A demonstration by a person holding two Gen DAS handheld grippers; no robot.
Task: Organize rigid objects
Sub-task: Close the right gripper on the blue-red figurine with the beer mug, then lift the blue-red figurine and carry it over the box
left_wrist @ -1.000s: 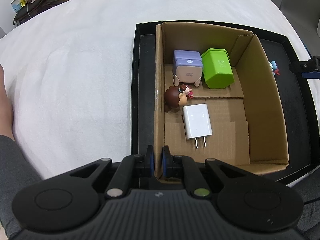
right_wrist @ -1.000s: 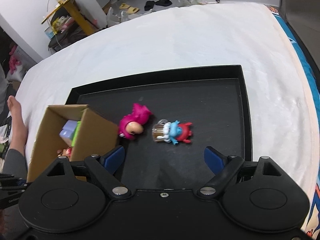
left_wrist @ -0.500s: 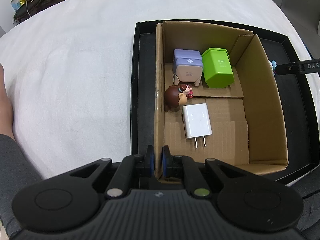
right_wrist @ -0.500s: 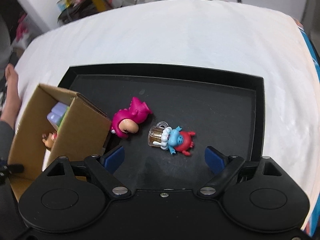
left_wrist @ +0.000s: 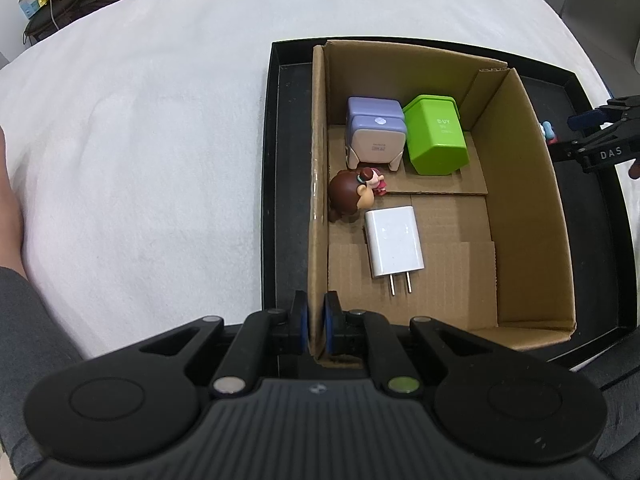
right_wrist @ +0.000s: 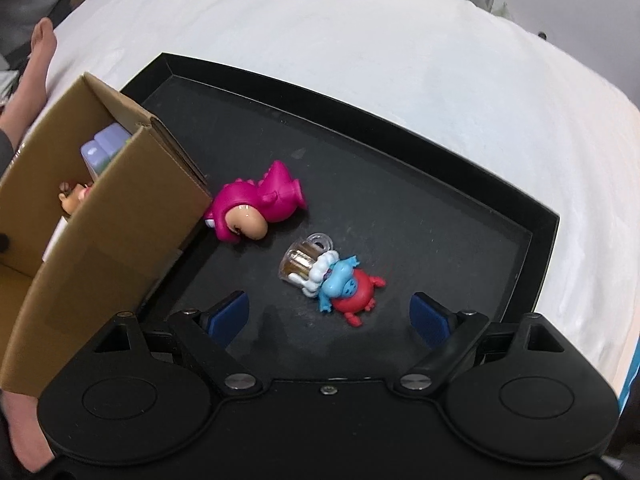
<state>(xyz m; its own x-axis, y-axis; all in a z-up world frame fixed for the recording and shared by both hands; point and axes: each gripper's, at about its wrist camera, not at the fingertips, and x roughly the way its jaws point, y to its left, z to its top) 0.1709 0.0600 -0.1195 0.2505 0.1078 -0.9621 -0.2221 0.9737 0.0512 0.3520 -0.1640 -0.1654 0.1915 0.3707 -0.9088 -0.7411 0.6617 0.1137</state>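
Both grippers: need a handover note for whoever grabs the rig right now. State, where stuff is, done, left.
Left gripper: jaws shut on the near wall of the cardboard box, steadying it.
Right gripper: jaws open, empty, above the black tray near the blue and red toy.
Done, in the box: purple charger, green block, brown-haired doll, white plug.
Left, on the tray: pink dinosaur toy beside the box, and the blue and red toy.
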